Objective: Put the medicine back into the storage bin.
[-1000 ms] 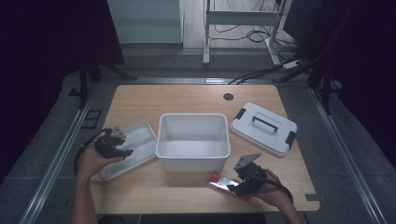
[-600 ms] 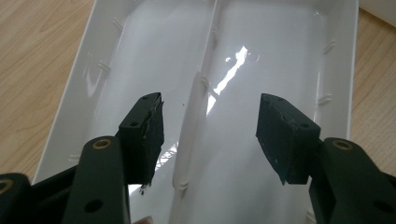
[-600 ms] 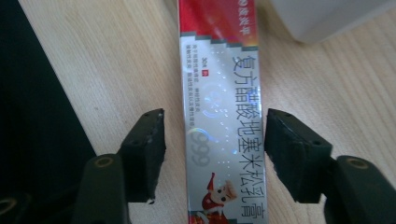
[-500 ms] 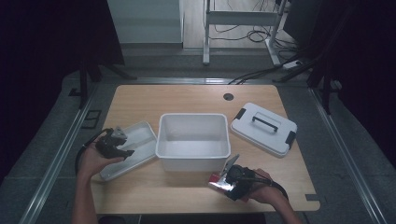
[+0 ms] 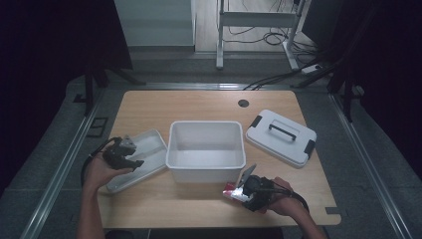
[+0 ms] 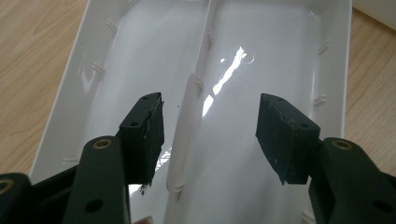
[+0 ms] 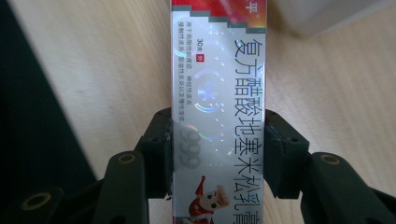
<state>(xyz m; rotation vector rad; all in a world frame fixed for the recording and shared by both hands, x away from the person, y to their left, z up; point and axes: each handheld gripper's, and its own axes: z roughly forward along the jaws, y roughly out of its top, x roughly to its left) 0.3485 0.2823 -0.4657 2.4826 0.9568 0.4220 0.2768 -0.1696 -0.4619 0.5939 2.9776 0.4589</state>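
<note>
Carton (image 7: 217, 107): one, silver with red end, lying on the table (image 5: 199, 104) at its near edge, just before the bin (image 5: 206, 149). Right gripper (image 5: 245, 191): jaws have just been closing and now press the carton's two long sides. Left gripper (image 6: 210, 135): jaws apart, empty, poised over the tray (image 6: 327, 70). Risk, judged: the glossy carton could slip or crush if squeezed off-centre, or catch the bin's wall on the way up. Count: one carton, one bin, one tray, one lid (image 5: 281, 137), two grippers.
</note>
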